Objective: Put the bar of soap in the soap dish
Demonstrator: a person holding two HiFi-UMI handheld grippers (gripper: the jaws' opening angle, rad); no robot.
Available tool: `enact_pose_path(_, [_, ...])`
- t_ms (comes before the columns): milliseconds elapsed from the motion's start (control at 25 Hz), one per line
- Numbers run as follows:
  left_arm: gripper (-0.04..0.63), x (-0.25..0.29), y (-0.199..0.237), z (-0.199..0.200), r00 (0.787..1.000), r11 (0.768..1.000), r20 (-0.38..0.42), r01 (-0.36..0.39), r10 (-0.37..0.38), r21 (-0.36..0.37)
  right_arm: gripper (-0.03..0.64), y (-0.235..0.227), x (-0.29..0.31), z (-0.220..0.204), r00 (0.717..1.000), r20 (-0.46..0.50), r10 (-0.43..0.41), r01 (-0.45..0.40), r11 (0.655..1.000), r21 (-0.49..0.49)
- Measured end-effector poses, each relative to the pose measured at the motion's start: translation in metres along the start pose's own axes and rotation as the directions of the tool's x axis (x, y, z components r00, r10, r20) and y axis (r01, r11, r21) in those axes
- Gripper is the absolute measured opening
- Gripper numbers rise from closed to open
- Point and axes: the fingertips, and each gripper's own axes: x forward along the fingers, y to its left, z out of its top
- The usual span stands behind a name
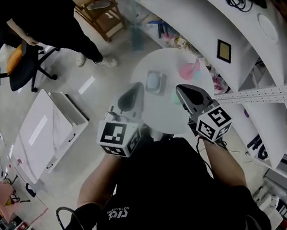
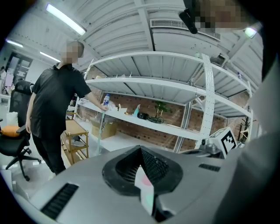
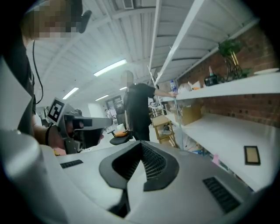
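Left gripper (image 1: 136,88): we found its jaws closed tip to tip, nothing held, above the round white table (image 1: 153,62). Right gripper (image 1: 181,89): likewise closed and empty.

Soap dish (image 1: 155,82): grey-blue, on the table. We could not tell whether the pale patch inside was the bar of soap.

Pink item (image 1: 189,70) lay at the dish's 3 o'clock, green item (image 1: 174,98) at 4 o'clock.

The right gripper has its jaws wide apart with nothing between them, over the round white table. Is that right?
Not quite. The right gripper has its jaws closed together, not wide apart, as the right gripper view shows. The rest holds: nothing is between them, and the head view shows it over the round white table.
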Motion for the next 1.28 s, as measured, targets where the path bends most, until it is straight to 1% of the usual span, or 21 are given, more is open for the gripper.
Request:
enact_pose_path(160, [0.0,0.002,-0.016,0.008,1.0,0.999,0.013,-0.004,0.003,0.036,0.014,0.013,-0.041,0.037,0.994,0.103,-0.026,0.037,0.993,-0.109])
enact_pose_path(320, [0.0,0.0,-0.033,0.013,1.0,0.998,0.027,-0.002,0.0,0.064,0.014,0.023,-0.066,0.051,0.989,0.147,-0.024,0.047,0.987,-0.156])
enact_pose_path(480, [0.0,-0.004,-0.045,0.016,1.0,0.997,0.028,0.001,-0.004,0.082,0.014,0.026,-0.081,0.055,0.985,0.168,-0.024,0.051,0.987,-0.153])
enact_pose_path(920, [0.0,-0.015,-0.076,0.034,0.997,0.991,0.069,0.018,-0.027,0.13,0.014,0.032,-0.118,0.076,0.971,0.238,-0.026,0.066,0.984,-0.162])
enact_pose_path(1120, [0.0,-0.017,-0.083,0.044,0.995,0.987,0.093,0.024,-0.038,0.156,0.014,0.028,-0.129,0.078,0.967,0.247,-0.055,0.095,0.983,-0.155])
enact_pose_path(1280, [0.0,-0.019,-0.08,0.052,0.993,0.986,0.11,0.013,-0.032,0.164,0.014,0.025,-0.136,0.08,0.964,0.256,-0.073,0.115,0.981,-0.154])
